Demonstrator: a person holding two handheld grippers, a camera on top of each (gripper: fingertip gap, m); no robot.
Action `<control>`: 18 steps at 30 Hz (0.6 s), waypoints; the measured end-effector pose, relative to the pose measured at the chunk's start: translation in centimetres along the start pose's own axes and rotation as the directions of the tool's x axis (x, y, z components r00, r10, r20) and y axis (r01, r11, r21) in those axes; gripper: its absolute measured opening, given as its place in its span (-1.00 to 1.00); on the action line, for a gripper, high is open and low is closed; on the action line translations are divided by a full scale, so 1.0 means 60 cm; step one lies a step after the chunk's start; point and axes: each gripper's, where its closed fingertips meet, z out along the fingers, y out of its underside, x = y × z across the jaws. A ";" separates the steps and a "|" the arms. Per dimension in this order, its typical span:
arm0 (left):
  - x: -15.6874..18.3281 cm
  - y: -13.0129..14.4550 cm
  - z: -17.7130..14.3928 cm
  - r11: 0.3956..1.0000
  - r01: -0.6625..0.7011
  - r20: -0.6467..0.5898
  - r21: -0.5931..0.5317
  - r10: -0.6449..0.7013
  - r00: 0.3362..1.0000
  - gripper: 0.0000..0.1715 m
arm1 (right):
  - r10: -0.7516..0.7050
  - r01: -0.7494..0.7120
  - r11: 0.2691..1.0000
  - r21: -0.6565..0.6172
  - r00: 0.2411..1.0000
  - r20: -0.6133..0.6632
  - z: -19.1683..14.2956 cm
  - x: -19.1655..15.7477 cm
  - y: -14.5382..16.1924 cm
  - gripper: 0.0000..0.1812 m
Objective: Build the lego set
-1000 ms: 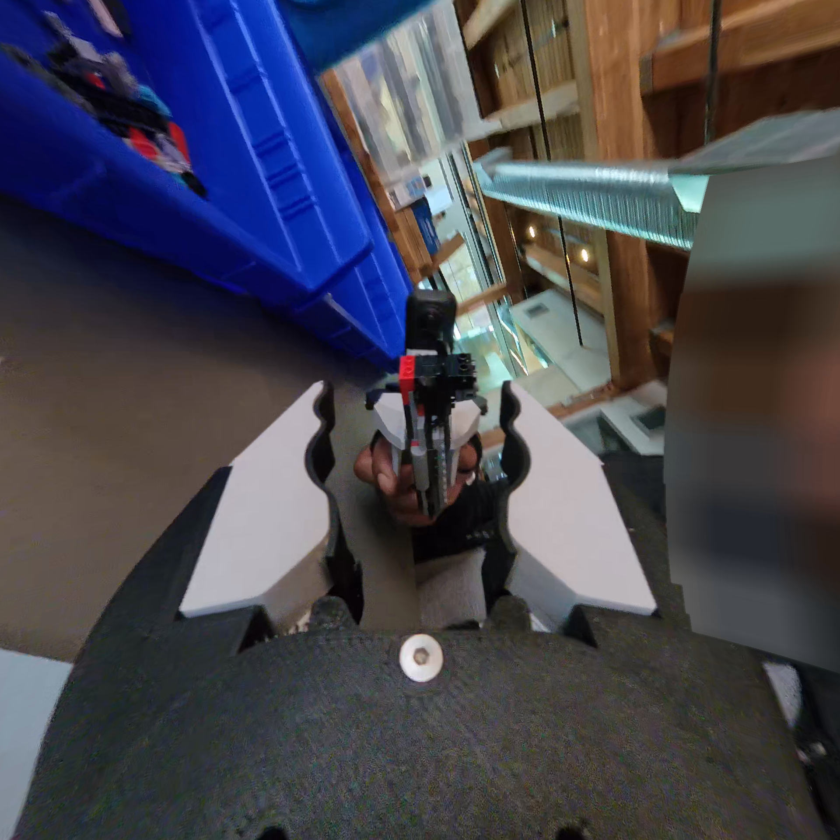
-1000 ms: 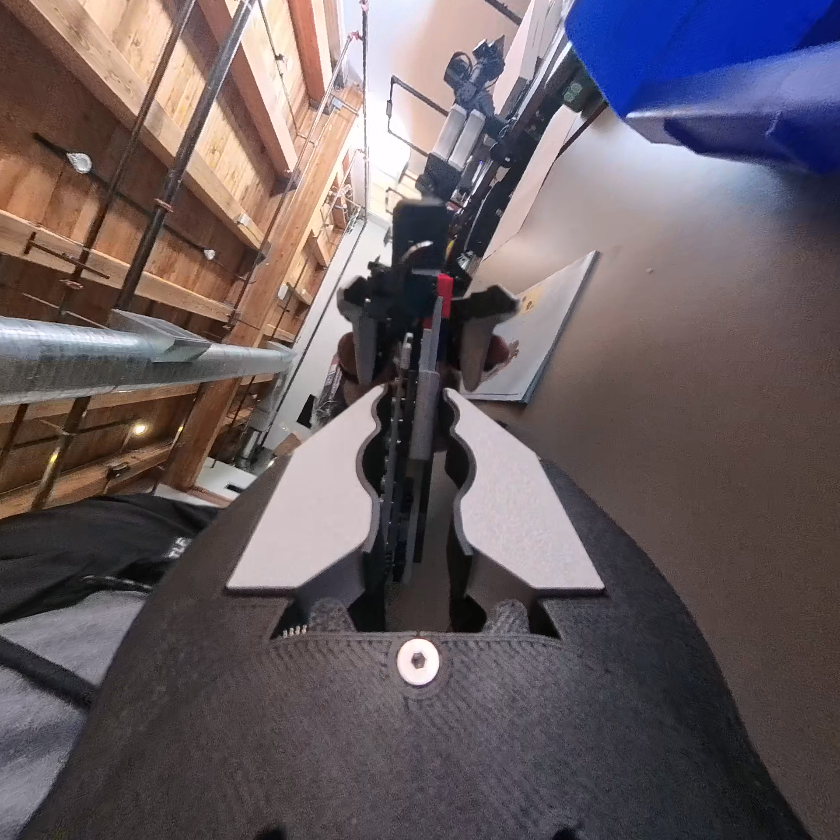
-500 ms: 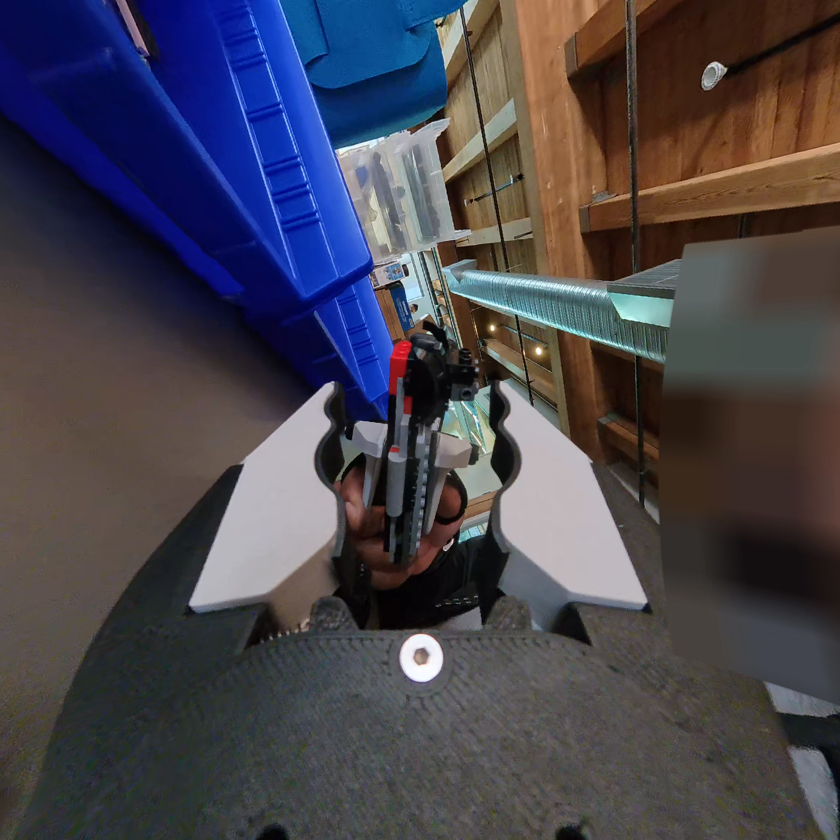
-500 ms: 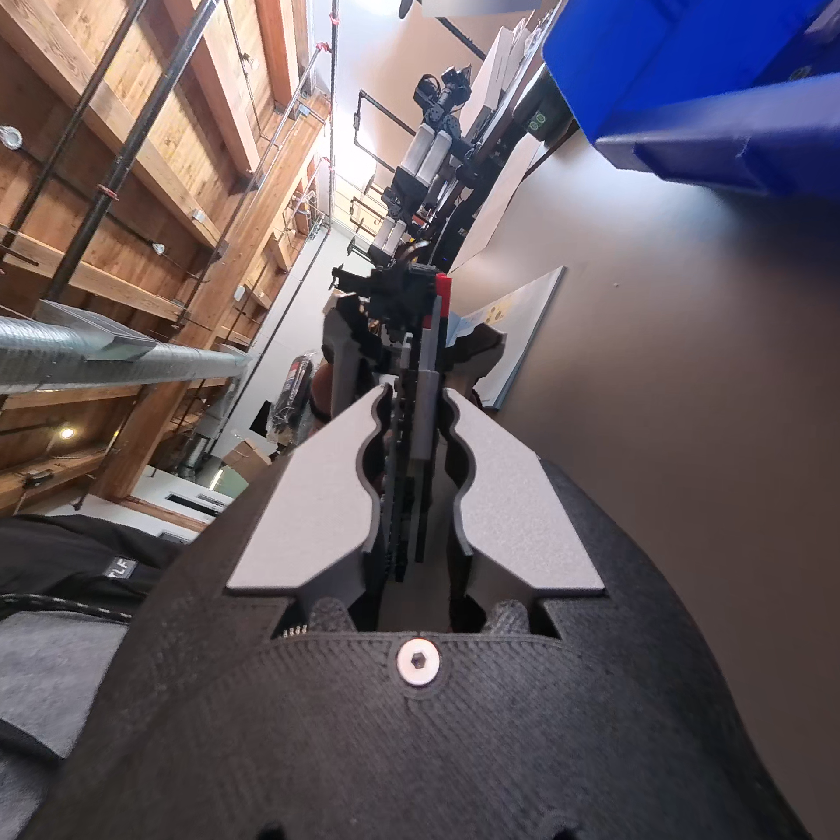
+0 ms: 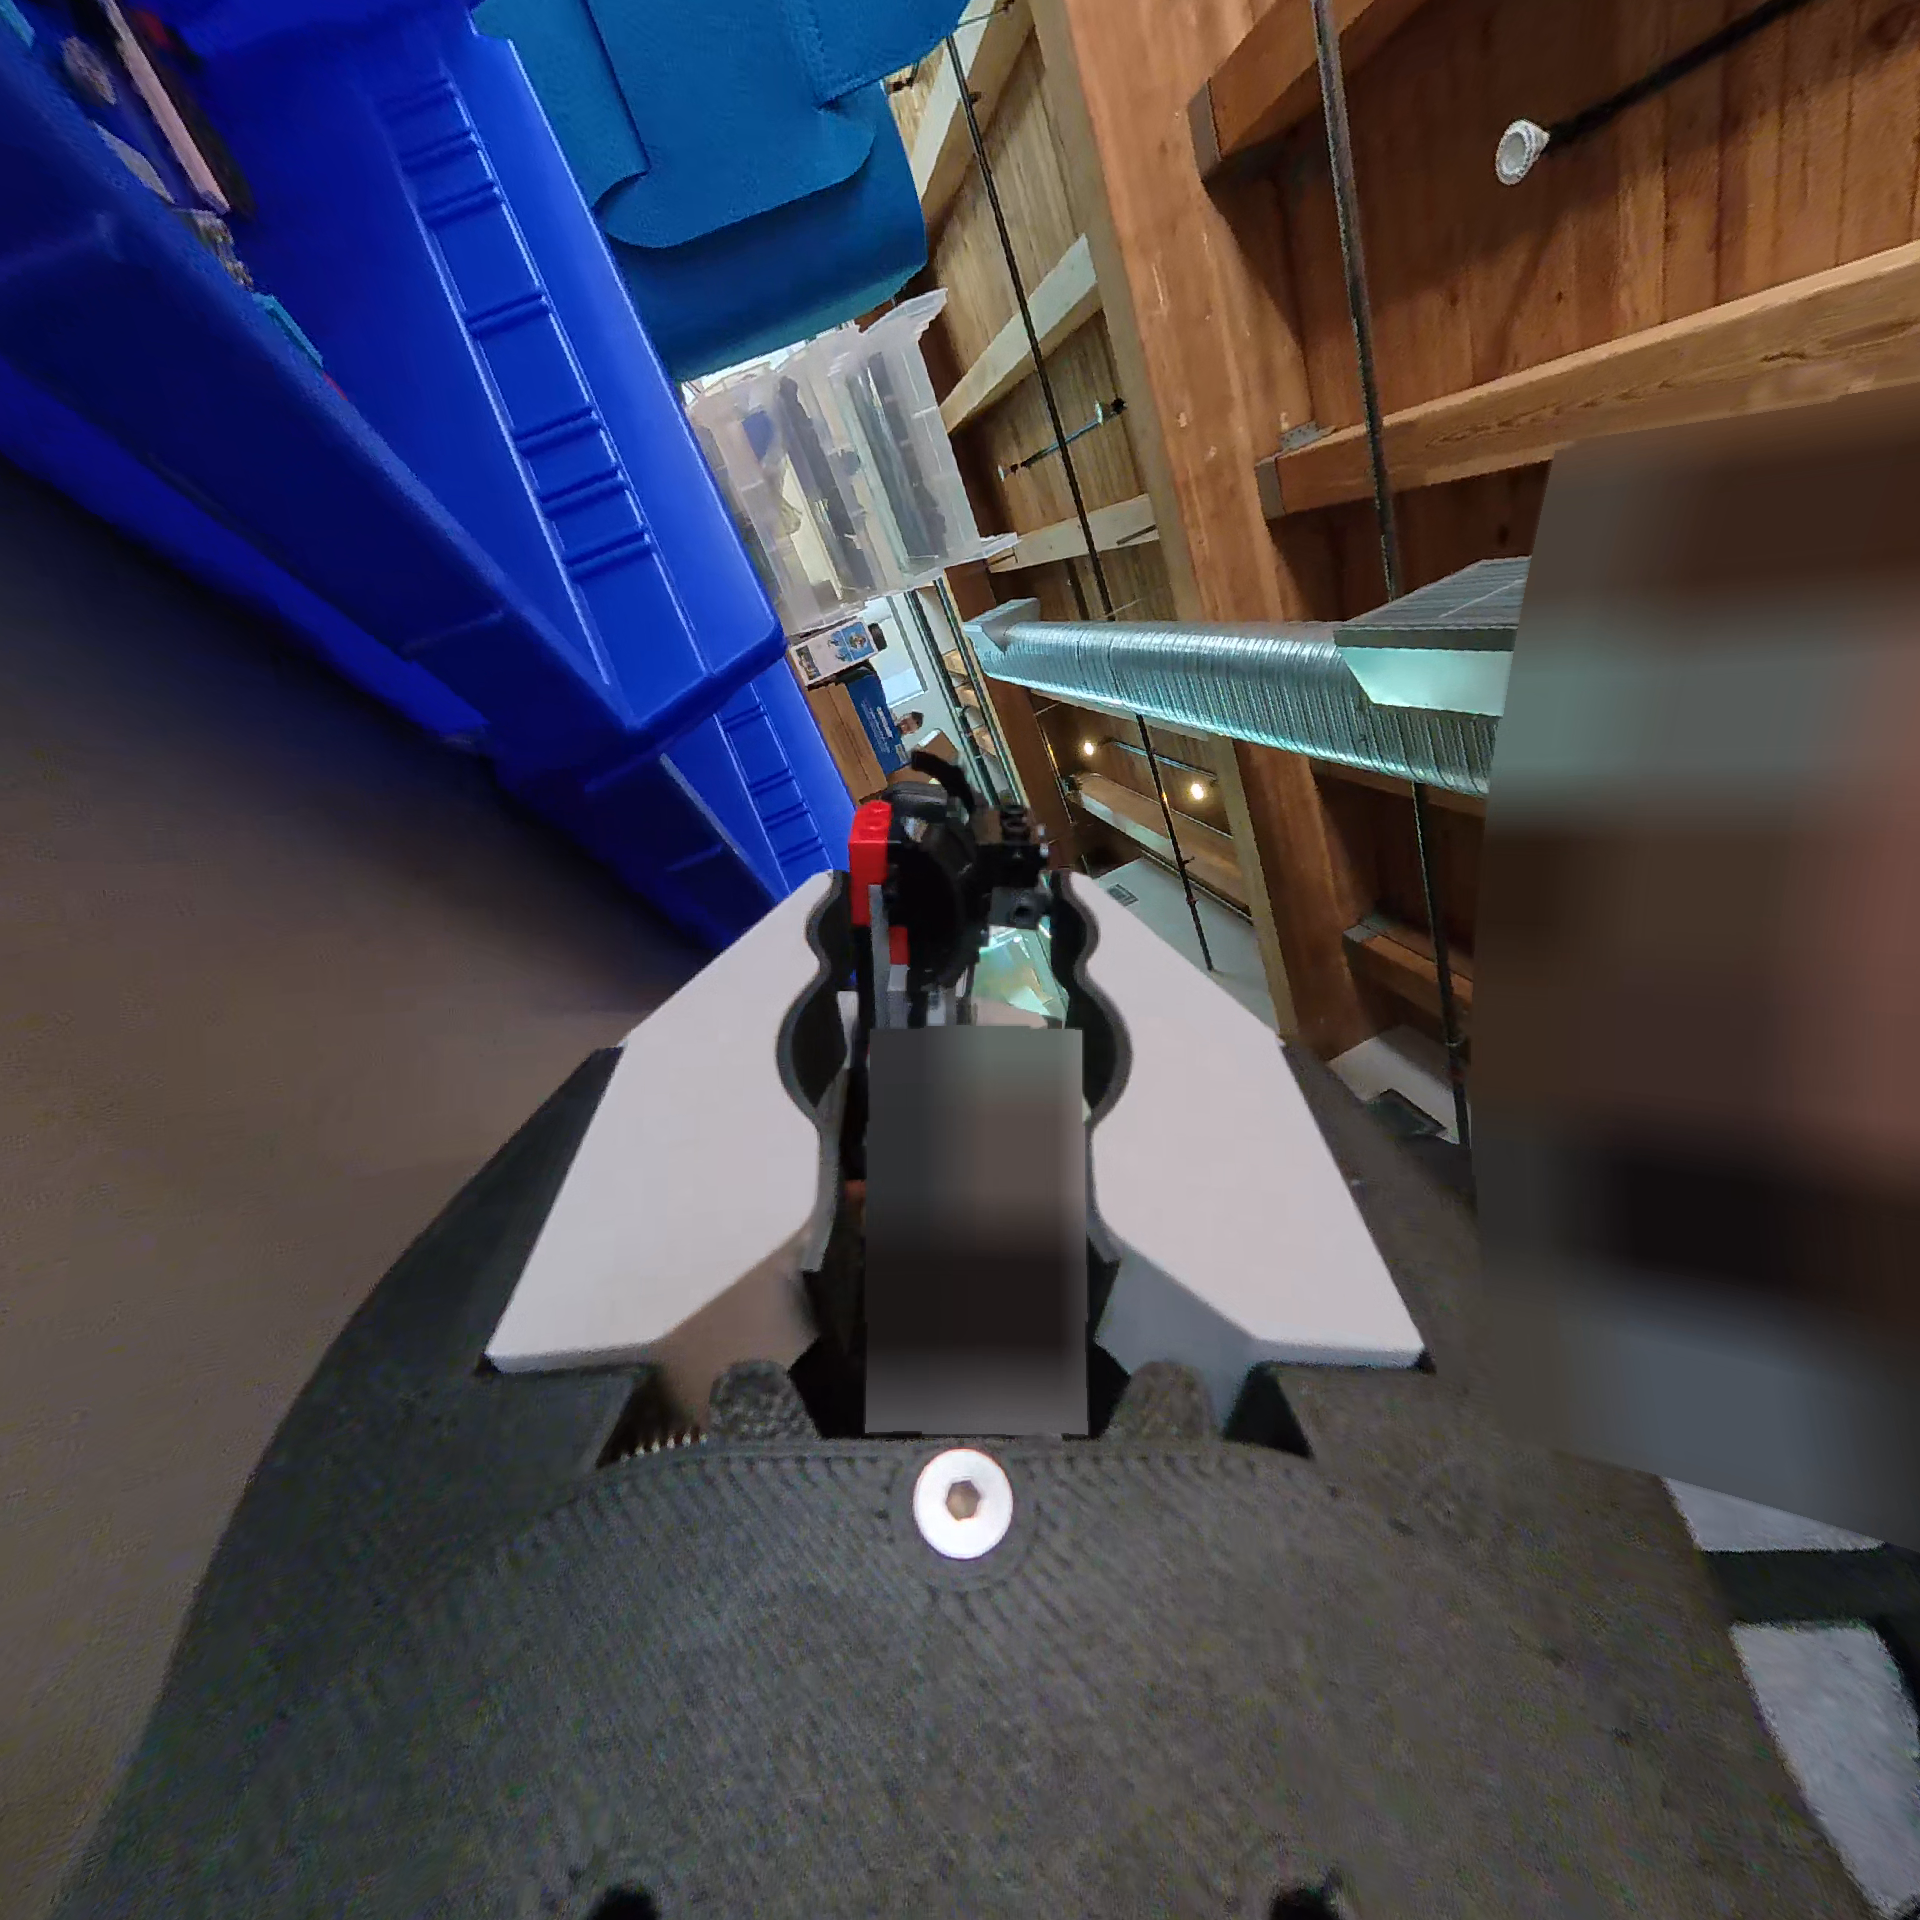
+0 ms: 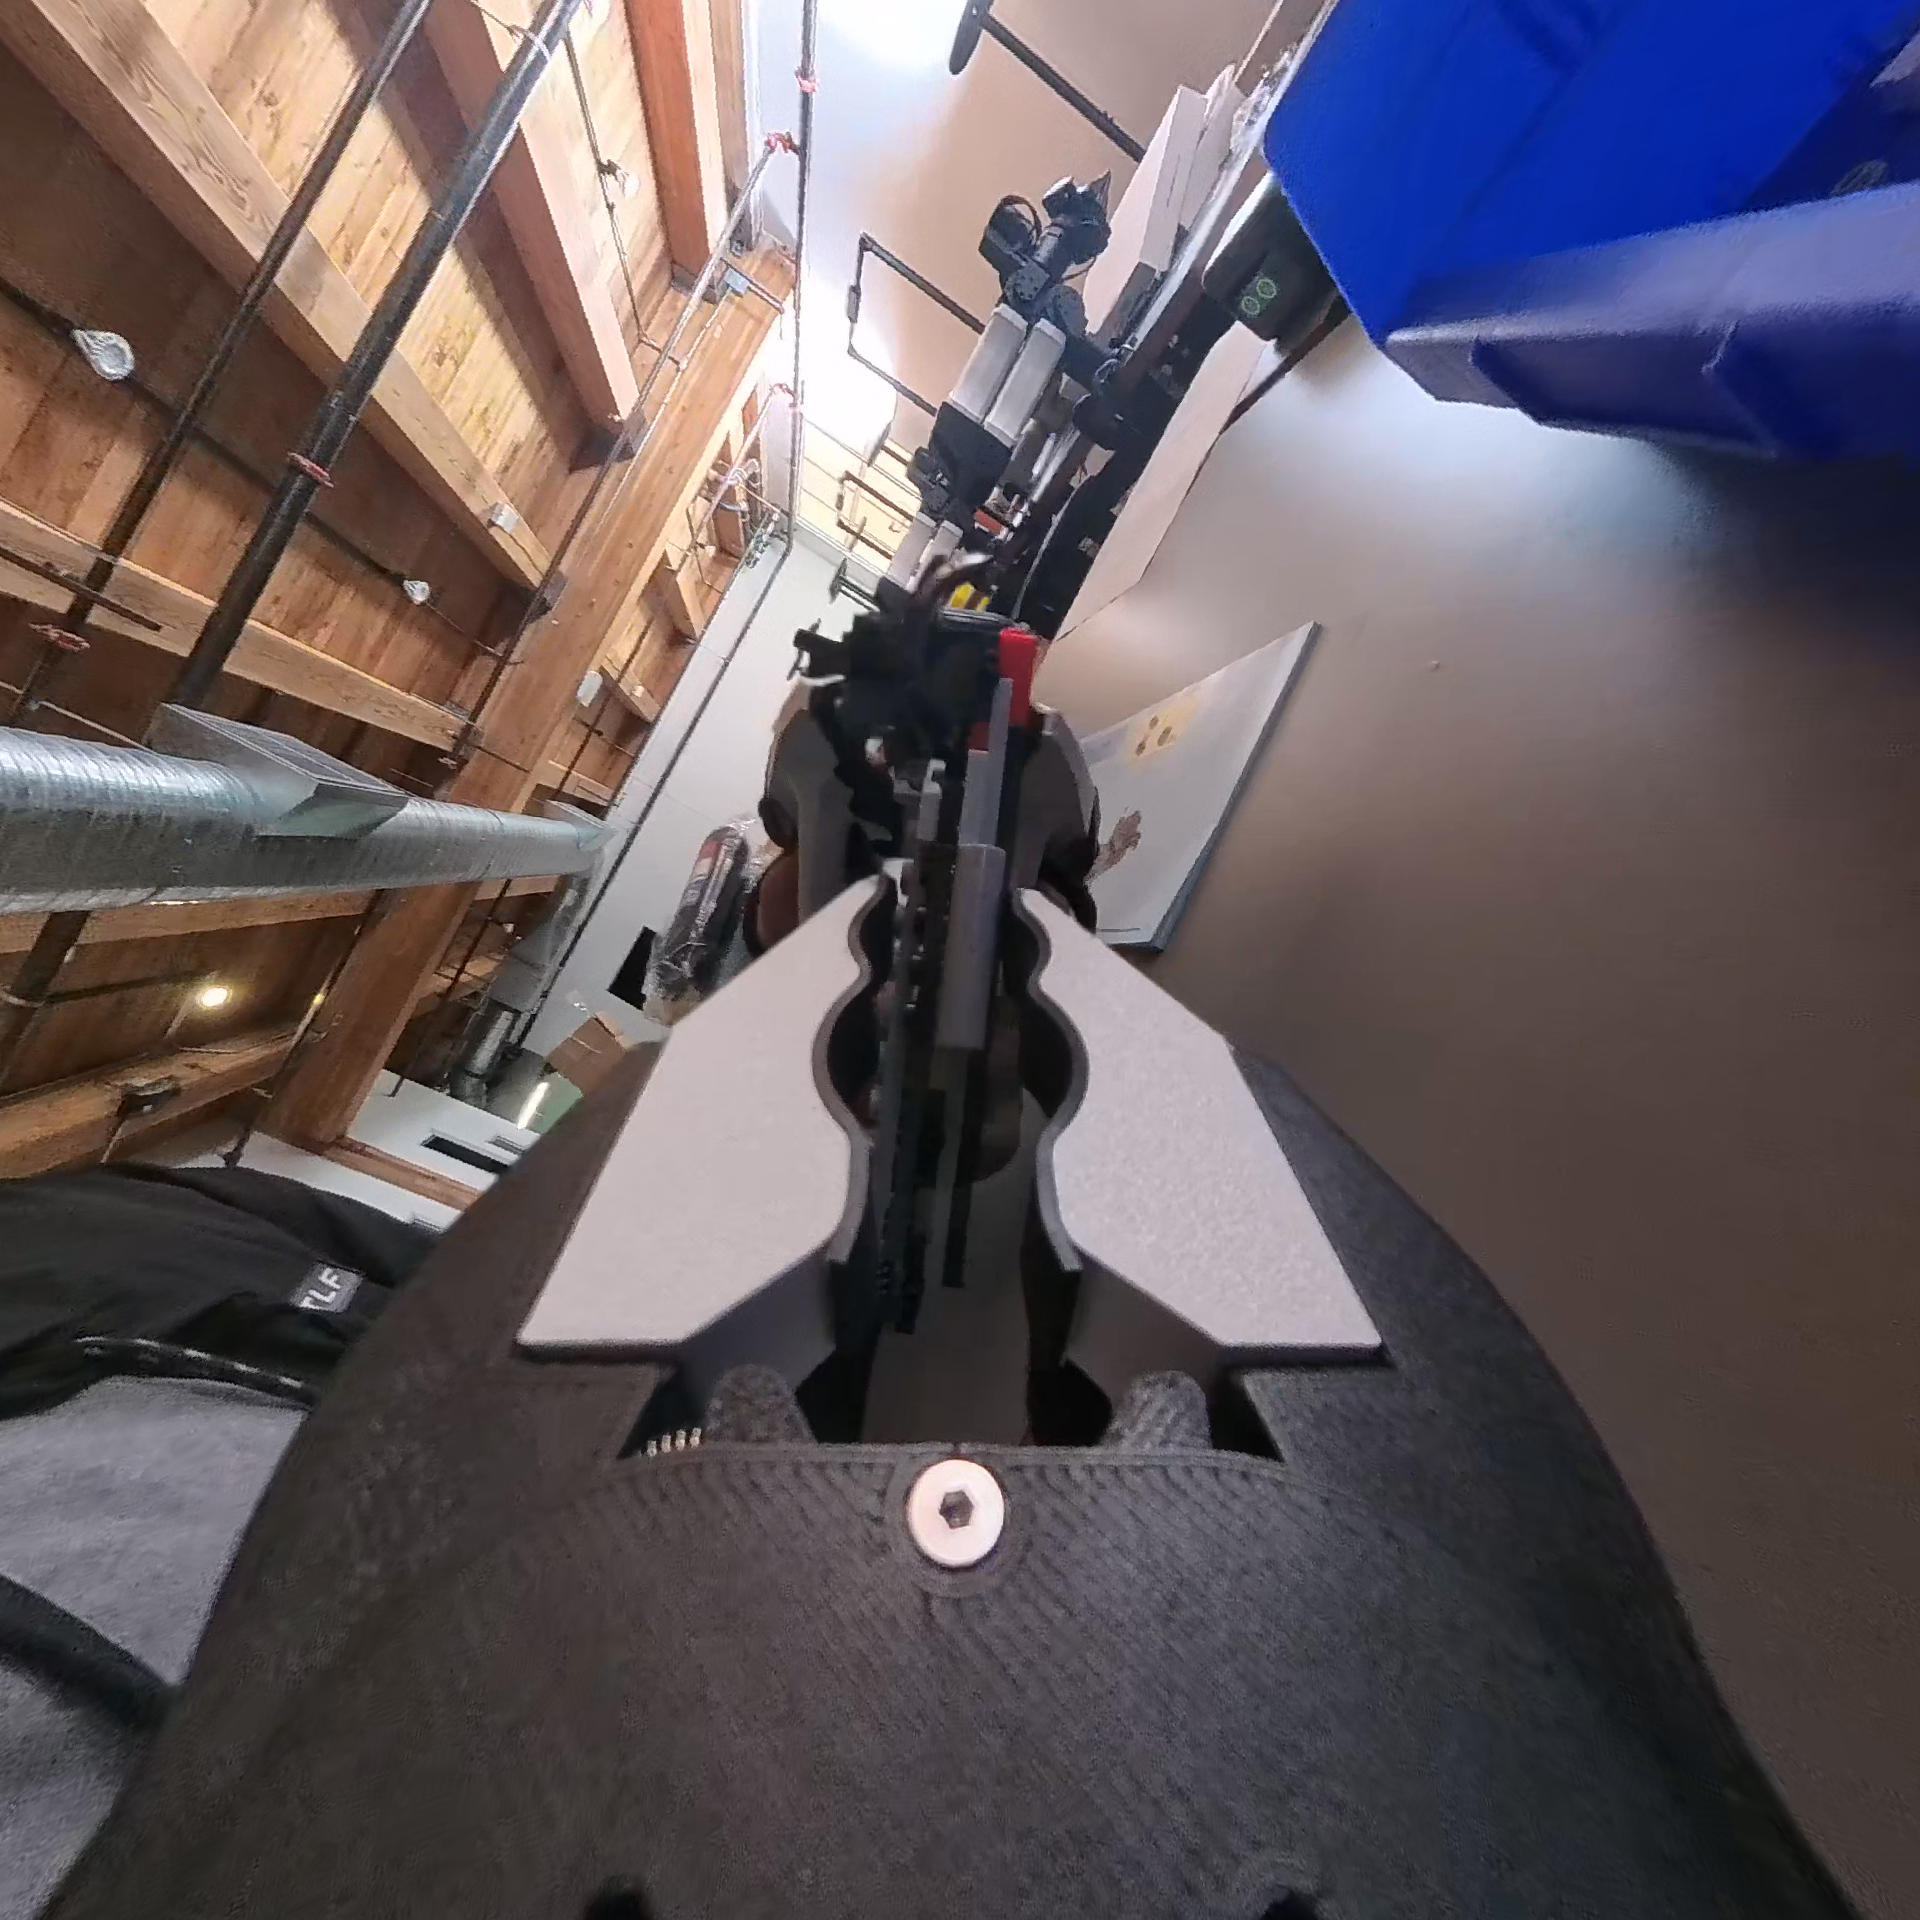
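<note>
- We are getting bright, even daylight; the glare is blowing out above the robot arms (image 6: pixel 1023 343) in the right wrist view.
- Small ceiling lamps are glowing below the metal duct (image 5: pixel 1236 691).
- Wide-angle distortion is bending the blue bins (image 5: pixel 416 416), blurring edges.

R gripper (image 6: pixel 948 914): held tilted, fingers pointing fwd and up, gap narrow, both pale finger (image 6: pixel 727 1122) faces pressed onto a slim lego assembly (image 6: pixel 940 935) running lengthwise between them. L gripper (image 5: pixel 948 914): aimed the opp. way, facing the R one, fingers (image 5: pixel 675 1164) partly closed around the far end of the same assembly; contact hidden by a mosaic patch, so grip can't be confirmed. In R wrist view, L gripper's fingers flank the assembly's far end.
</note>
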 end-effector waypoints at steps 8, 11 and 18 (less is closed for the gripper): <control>0.003 0.000 0.001 1.000 0.000 -0.020 -0.002 0.000 1.000 -0.59 | 0.001 -0.001 1.000 -0.001 1.000 0.013 0.000 -0.005 0.001 -0.76; 0.006 -0.001 0.001 1.000 0.022 -0.035 0.004 -0.022 0.999 -0.59 | -0.019 0.019 1.000 -0.007 1.000 0.008 0.001 -0.007 0.002 -0.76; 0.006 0.002 -0.002 1.000 0.013 -0.013 -0.012 -0.013 1.000 -0.58 | -0.083 0.082 0.996 -0.039 0.996 -0.025 0.006 -0.008 0.009 -0.75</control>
